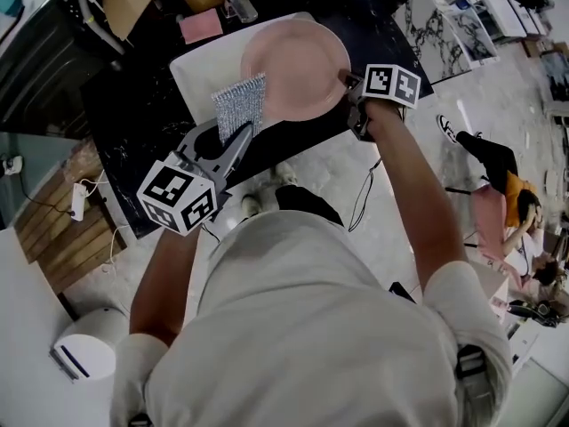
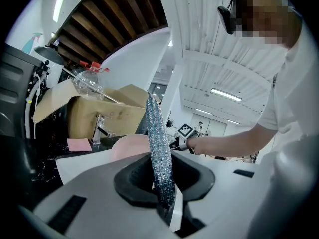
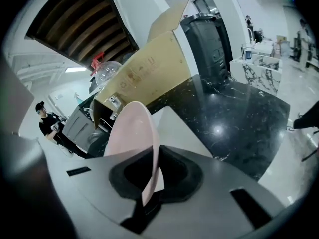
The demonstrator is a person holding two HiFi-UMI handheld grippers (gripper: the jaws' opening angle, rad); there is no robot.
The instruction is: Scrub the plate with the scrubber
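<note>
Grip on the scrubber (image 1: pixel 240 105) is supplied by the left claw (image 1: pixel 236 142), whose jaws are drawn narrow on the lower edge of the silvery mesh pad. In the left gripper view the scrubber (image 2: pixel 158 148) is seen edge-on, rising straight out of the left claw (image 2: pixel 167 208). The left forearm (image 1: pixel 164 274) is bent up from the near left, and the pad is held against the sky-facing side of the plate's near left rim; actual contact cannot be confirmed.

The pink plate (image 1: pixel 298 68) is pinched at its right rim by the right claw (image 1: pixel 351 92), the jaws closed on the thin edge. The right arm (image 1: pixel 413 185) is stretched out almost straight from the shoulder. In the right gripper view the plate (image 3: pixel 132 133) is shown standing up between the jaws of the right claw (image 3: pixel 147 198).

The plate is held over the far right part of a white board (image 1: pixel 200 74), which lies on the black marble surface (image 1: pixel 142 123). A pink pad (image 1: pixel 201 25) is seen near the surface's far edge, beside a cardboard box (image 2: pixel 107 116).
</note>
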